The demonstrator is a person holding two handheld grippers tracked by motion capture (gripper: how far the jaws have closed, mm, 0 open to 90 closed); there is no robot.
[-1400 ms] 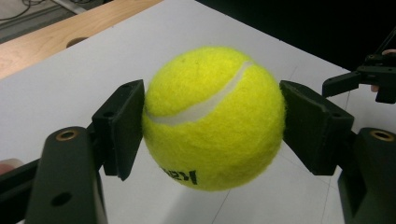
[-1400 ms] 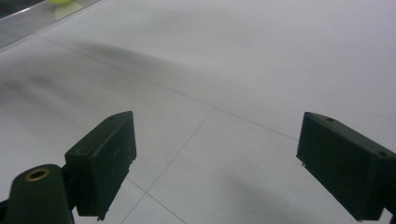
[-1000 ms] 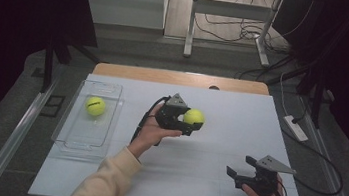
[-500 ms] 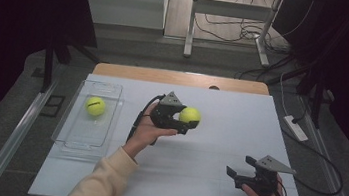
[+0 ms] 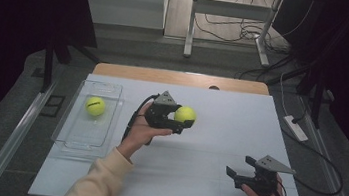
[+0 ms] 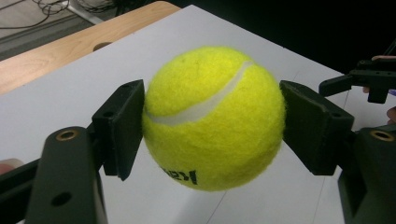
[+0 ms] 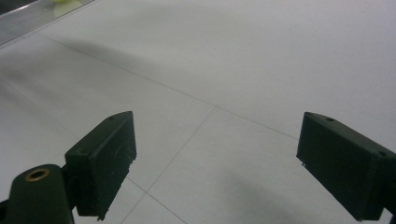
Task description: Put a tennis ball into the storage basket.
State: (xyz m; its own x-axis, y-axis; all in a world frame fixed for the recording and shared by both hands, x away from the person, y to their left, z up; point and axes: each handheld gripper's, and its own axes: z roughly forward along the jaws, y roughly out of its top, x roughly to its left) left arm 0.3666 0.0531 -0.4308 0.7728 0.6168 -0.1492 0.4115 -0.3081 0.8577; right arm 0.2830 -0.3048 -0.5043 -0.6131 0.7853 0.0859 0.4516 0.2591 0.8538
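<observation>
I have my left gripper (image 5: 183,123) clamped on a fuzzy yellow-green tennis ball (image 5: 185,114), the two black jaws pressing its sides at nine and three o'clock in the left gripper view, so the ball (image 6: 214,116) sits squarely across its widest part and cannot roll out. I judge that I hold it lifted clear of the white table top (image 5: 216,148), near the table's middle, because it is to travel toward the clear rectangular plastic tray (image 5: 113,90) lying at about nine o'clock from it. A second yellow-green tennis ball (image 5: 95,106) already rests in that tray, toward its far end, which leaves the near part free for this one. My right gripper (image 5: 237,174) waits at about five o'clock from the held ball, low over the table, its jaws spread wide with nothing between them; I keep it there, well apart, so it stays out of the left hand's way.
</observation>
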